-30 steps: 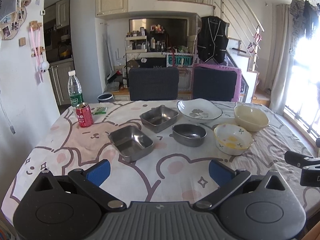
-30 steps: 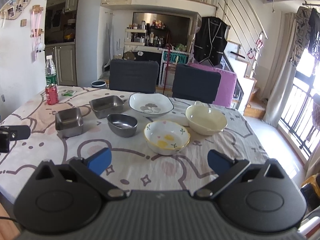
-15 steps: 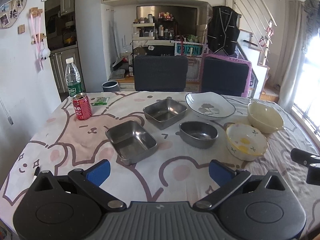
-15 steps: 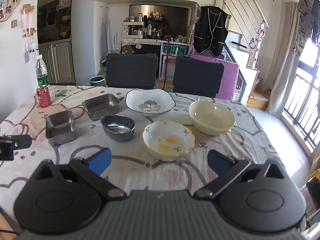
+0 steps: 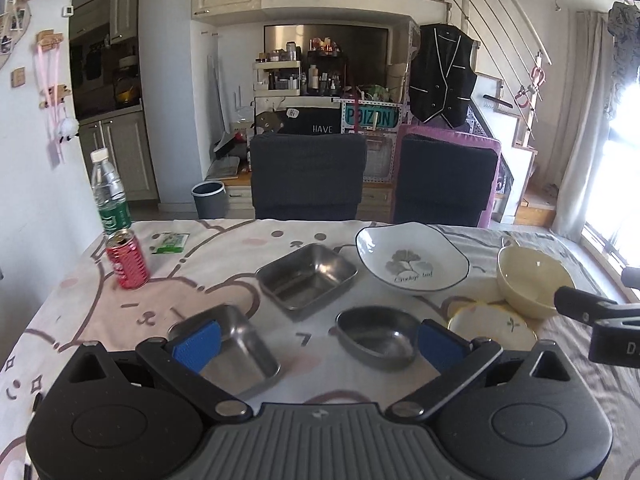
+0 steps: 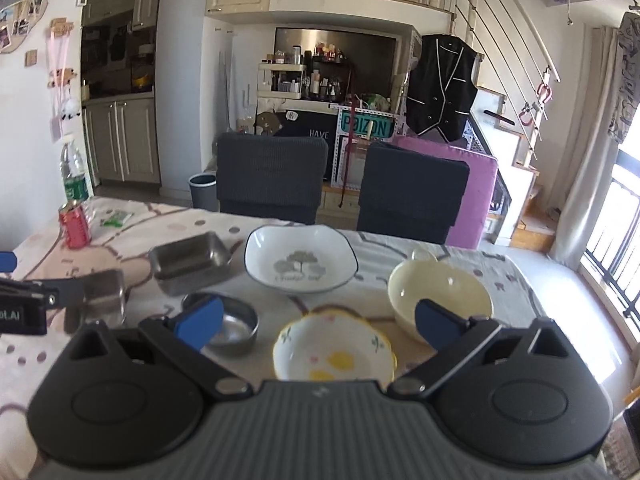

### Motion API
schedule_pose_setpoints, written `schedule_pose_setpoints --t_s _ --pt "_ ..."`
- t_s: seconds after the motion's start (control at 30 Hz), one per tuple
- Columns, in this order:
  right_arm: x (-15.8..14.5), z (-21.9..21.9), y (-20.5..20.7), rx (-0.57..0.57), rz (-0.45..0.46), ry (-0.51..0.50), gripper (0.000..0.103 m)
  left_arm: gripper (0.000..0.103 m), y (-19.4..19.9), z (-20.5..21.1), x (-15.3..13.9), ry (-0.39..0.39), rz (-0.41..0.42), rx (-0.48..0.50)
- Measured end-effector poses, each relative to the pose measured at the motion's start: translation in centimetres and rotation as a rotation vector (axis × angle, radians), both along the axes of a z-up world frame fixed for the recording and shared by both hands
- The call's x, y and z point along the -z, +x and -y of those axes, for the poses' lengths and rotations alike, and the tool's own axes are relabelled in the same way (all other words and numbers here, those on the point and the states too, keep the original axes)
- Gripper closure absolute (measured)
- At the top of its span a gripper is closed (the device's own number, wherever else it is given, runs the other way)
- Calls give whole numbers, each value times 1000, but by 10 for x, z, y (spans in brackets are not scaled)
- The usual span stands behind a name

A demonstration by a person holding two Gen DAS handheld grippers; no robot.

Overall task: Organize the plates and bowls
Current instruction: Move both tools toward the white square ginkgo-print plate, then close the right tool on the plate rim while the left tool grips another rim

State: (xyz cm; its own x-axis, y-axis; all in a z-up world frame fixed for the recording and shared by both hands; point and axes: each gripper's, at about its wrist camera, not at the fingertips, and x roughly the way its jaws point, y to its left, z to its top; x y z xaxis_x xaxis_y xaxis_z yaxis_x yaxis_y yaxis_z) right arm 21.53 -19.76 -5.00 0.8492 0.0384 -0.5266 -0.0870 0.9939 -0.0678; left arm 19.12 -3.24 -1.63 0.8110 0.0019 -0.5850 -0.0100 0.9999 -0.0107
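On the cartoon-print tablecloth stand a near square steel tray (image 5: 236,352), a far square steel tray (image 5: 306,276), an oval steel bowl (image 5: 376,336), a white leaf-print plate (image 5: 412,258), a cream bowl (image 5: 532,280) and a flowered bowl (image 5: 492,324). My left gripper (image 5: 318,344) is open and empty, low over the table between the near tray and the oval bowl. My right gripper (image 6: 319,322) is open and empty, just above the flowered bowl (image 6: 334,350), with the cream bowl (image 6: 440,280) beside its right finger.
A red can (image 5: 128,260), a water bottle (image 5: 110,192) and a green packet (image 5: 170,242) stand at the table's far left. Two dark chairs (image 5: 308,176) line the far edge. The left gripper's body (image 6: 24,300) reaches in at the right wrist view's left edge.
Both grippers have moved forward and lower towards the dishes, which now sit between and just past the fingers. Both stay open; no dish has moved.
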Motion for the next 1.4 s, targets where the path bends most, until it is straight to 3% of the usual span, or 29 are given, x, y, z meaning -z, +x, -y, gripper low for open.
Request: schedule_pose_setpoints --t_s 0.33,0.6,0.83,1.0,1.1,1.13,1.2,1.27,1.4 --pt "15 27 79 -15 4 34 0 0 72 15 5 -61 -18 20" --pt "31 53 149 -37 1 66 0 0 131 25 16 -129 28 -11" --pt "38 78 221 -34 19 132 0 0 186 31 23 -139 18 70" --pt "53 86 285 -42 -56 119 0 0 225 27 31 -237 -20 108" --pt "64 91 322 -74 -146 138 0 0 245 22 39 -293 -52 121" --pt "68 93 334 -77 -178 149 2 0 250 19 43 -313 -61 118" --pt "77 95 353 -69 -216 145 26 0 258 14 49 -349 -78 106" --pt "87 94 374 -61 -274 124 37 0 266 10 54 -369 -83 110" --pt "114 88 400 -20 -367 147 49 11 274 6 63 -388 -100 131"
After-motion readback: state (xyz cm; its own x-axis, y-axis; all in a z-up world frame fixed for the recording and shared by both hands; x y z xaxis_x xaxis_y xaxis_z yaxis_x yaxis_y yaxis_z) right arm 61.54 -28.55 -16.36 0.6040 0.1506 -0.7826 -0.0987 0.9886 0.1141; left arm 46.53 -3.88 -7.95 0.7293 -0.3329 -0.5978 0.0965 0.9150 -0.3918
